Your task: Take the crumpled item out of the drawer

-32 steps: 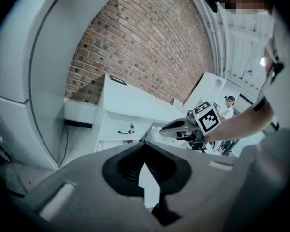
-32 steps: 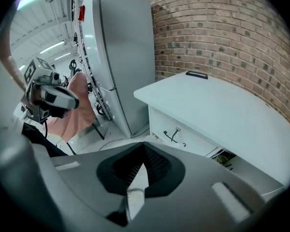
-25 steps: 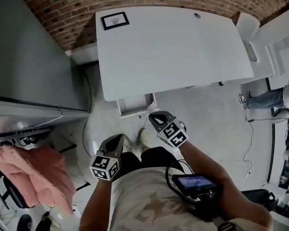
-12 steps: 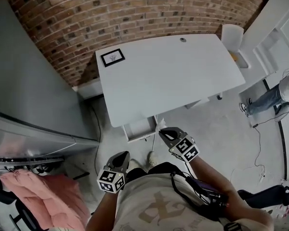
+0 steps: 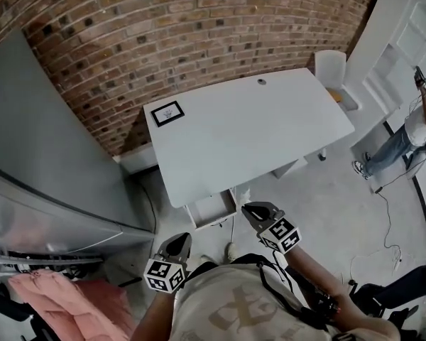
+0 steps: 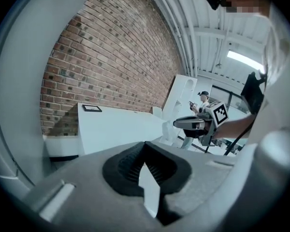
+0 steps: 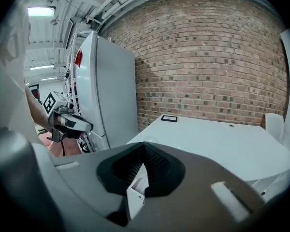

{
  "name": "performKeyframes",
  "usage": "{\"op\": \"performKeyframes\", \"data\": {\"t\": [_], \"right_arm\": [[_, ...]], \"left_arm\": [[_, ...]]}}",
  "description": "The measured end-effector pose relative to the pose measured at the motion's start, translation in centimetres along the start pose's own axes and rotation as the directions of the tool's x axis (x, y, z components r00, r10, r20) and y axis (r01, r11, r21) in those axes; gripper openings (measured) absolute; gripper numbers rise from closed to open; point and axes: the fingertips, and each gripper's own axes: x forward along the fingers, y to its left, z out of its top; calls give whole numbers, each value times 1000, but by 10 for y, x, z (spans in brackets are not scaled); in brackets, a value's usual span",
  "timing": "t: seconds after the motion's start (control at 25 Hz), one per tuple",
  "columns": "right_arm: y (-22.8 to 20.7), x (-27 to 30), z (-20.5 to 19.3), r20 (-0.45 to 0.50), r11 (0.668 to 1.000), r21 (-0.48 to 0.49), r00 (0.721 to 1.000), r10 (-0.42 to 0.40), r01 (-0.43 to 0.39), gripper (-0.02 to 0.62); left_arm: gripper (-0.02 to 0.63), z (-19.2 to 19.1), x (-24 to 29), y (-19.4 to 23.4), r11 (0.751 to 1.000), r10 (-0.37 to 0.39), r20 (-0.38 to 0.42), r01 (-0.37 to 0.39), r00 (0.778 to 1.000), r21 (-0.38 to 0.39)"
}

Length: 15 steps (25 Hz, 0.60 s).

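Note:
Under the white table (image 5: pixel 241 130) a small white drawer (image 5: pixel 211 210) stands pulled open. My right gripper (image 5: pixel 250 208) is just right of the drawer, shut, with a small crumpled white item (image 5: pixel 244 193) at its tips. From the left gripper view the right gripper (image 6: pixel 178 124) shows the same white lump (image 6: pixel 167 129) at its front. My left gripper (image 5: pixel 179 241) hangs lower left, near the person's body, shut and holding nothing. The drawer's inside is too small to make out.
A black-framed marker card (image 5: pixel 167 113) lies on the table's far left corner. A tall grey cabinet (image 5: pixel 50 162) stands at left with pink cloth (image 5: pixel 57 297) below it. There is a brick wall behind, a white chair (image 5: pixel 331 69) at the table's right end, and a person (image 5: pixel 412 130) far right.
The head view has swung upward, showing more brick wall, and the table sits lower in frame. Both grippers stay shut, the right one still holding the white item beside the drawer.

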Motion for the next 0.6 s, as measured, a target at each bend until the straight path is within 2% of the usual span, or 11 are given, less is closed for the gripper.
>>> {"op": "performKeyframes", "data": {"t": [0.32, 0.6], "right_arm": [[13, -23, 5, 59, 999, 30, 997, -40, 39, 8], [19, -37, -1, 72, 997, 37, 995, -69, 66, 8]], "left_arm": [[3, 12, -11, -6, 999, -40, 17, 40, 999, 18], [3, 10, -10, -10, 998, -65, 16, 65, 998, 23]]}}
